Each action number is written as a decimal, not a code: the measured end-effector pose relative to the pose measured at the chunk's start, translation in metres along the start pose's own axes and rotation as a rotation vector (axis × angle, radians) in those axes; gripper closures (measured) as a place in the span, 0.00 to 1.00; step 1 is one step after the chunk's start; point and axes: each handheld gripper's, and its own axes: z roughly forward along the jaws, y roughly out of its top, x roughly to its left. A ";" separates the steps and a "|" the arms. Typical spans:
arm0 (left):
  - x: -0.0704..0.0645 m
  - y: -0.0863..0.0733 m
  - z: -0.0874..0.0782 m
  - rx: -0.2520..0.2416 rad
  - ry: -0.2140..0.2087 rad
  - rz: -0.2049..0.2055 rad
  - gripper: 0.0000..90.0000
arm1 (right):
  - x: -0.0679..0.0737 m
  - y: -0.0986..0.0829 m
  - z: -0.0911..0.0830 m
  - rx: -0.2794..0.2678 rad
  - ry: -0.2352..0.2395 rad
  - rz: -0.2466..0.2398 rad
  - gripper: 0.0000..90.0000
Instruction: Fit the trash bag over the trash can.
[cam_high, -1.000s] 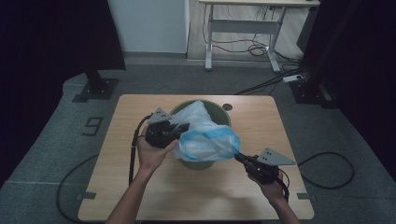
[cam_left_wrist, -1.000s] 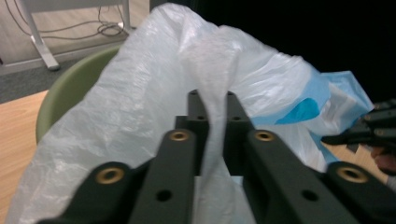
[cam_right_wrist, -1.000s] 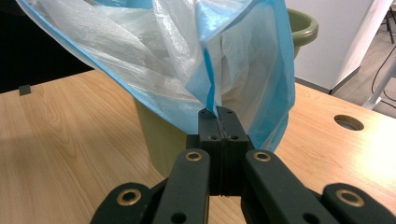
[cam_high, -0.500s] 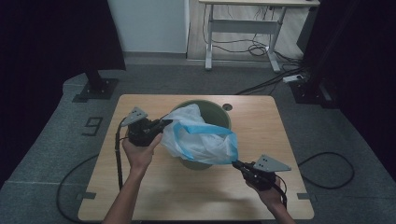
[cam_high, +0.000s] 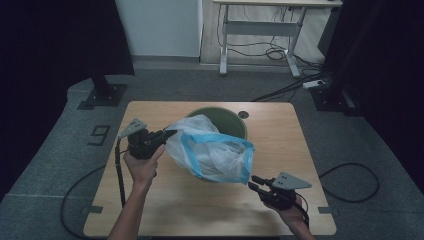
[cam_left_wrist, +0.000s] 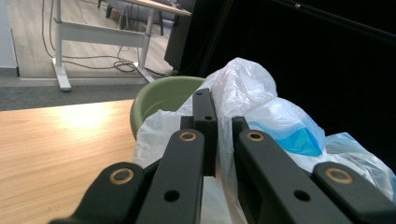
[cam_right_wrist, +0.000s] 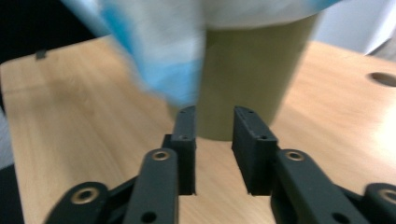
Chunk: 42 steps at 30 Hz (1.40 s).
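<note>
Centrally on the wooden table (cam_high: 165, 210) stands the green bin (cam_high: 231, 120), with the white-and-blue plastic bag (cam_high: 212, 152) draped over its near rim and spilling toward the person. The left gripper (cam_high: 170, 133) has its jaws closed on a fold of the bag at the bag's left edge; in the left gripper view the film passes between the nearly meeting jaws. The right gripper (cam_high: 256, 182) sits low at the near right, jaws parted and holding nothing, just below and beside the bag's hanging blue-banded corner. In the right gripper view that corner hangs up and to the left of the jaws, with the bin wall straight ahead. Judged from this, the right gripper is nearer the free corner and must rise up-left to take it.
</note>
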 end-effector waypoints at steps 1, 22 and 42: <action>-0.001 0.000 0.000 0.000 -0.004 0.002 1.00 | -0.004 0.003 -0.006 -0.022 -0.014 0.011 0.74; -0.012 0.002 0.010 0.026 -0.029 0.022 1.00 | -0.056 0.085 0.016 -0.096 -0.003 -0.011 0.62; -0.012 0.007 0.007 0.047 -0.052 0.020 0.99 | -0.064 0.073 0.030 -0.084 0.036 -0.015 0.98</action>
